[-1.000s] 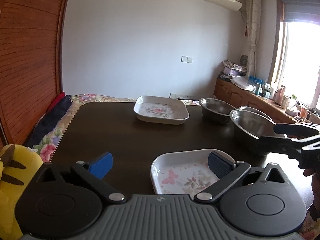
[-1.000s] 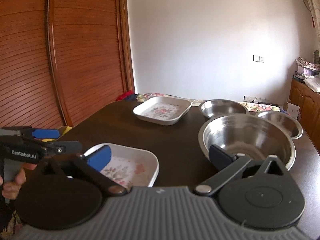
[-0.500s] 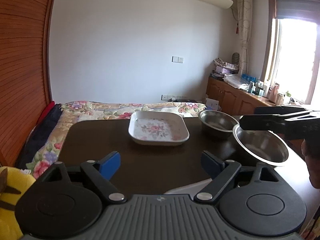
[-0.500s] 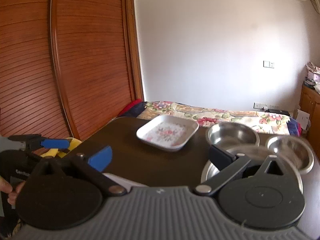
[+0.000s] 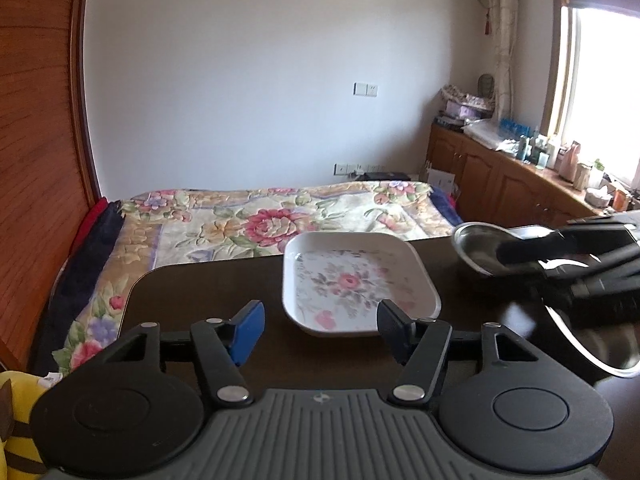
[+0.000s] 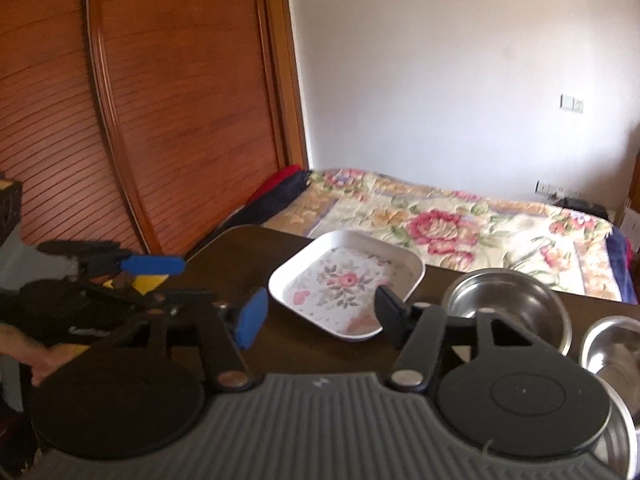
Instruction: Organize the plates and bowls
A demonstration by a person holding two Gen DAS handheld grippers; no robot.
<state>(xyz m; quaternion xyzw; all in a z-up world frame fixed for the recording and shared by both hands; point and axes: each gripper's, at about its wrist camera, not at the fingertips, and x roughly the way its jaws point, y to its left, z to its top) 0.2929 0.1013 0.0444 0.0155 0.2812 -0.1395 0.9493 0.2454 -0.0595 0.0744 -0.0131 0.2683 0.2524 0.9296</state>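
A white square plate with a pink flower print (image 5: 354,282) (image 6: 348,280) sits at the far side of the dark table (image 5: 192,292). My left gripper (image 5: 320,330) is open and empty, just short of the plate. My right gripper (image 6: 318,316) is open and empty, also facing the plate; it shows from the side in the left wrist view (image 5: 572,248). A steel bowl (image 5: 476,246) (image 6: 506,300) stands right of the plate. Another steel bowl (image 6: 608,344) is at the right. A large steel bowl's rim (image 5: 588,344) lies near the right gripper. The butterfly plate is hidden.
A bed with a floral cover (image 5: 288,216) lies beyond the table's far edge. A wooden sliding door (image 6: 140,120) is at the left. Wooden cabinets with clutter (image 5: 520,176) stand by the window. A yellow toy (image 5: 12,420) lies low on the left.
Both grippers have risen and moved forward toward the flower plate. The near butterfly plate has dropped out of both views. The bed now shows beyond the table.
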